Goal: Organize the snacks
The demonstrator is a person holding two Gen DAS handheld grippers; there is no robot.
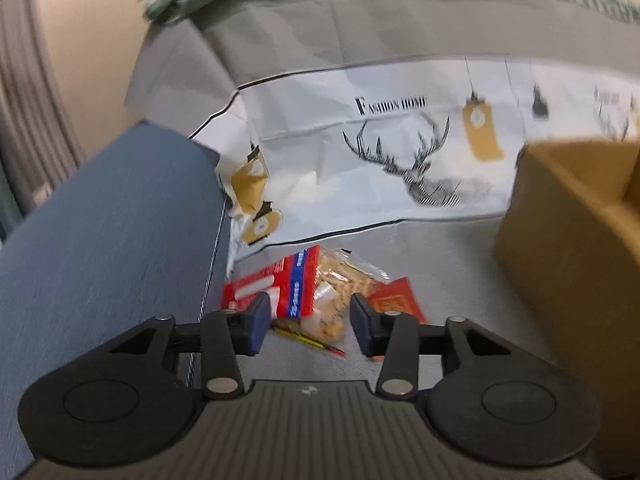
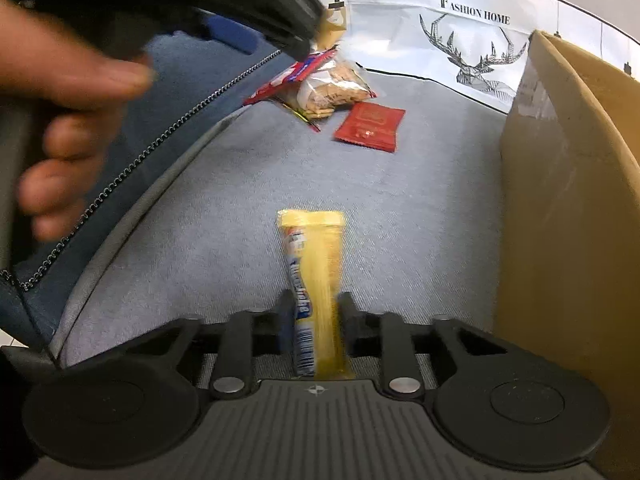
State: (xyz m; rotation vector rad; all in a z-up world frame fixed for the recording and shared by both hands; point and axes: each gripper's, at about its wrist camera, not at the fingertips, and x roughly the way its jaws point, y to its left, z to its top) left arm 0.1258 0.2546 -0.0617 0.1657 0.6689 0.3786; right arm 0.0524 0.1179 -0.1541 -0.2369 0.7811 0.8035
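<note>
My left gripper is open above the grey cloth, nothing between its blue pads. Just beyond its tips lie a red-and-blue packet, a clear bag of crackers and a flat red sachet. My right gripper is shut on a long yellow snack packet that sticks out forward over the cloth. The same three snacks show farther off in the right wrist view: the red-and-blue packet, the cracker bag and the red sachet.
A blue zippered fabric bag lies along the left. An open cardboard box stands at the right, also seen as the box wall. A person's hand fills the upper left of the right wrist view. A white deer-print cloth lies behind.
</note>
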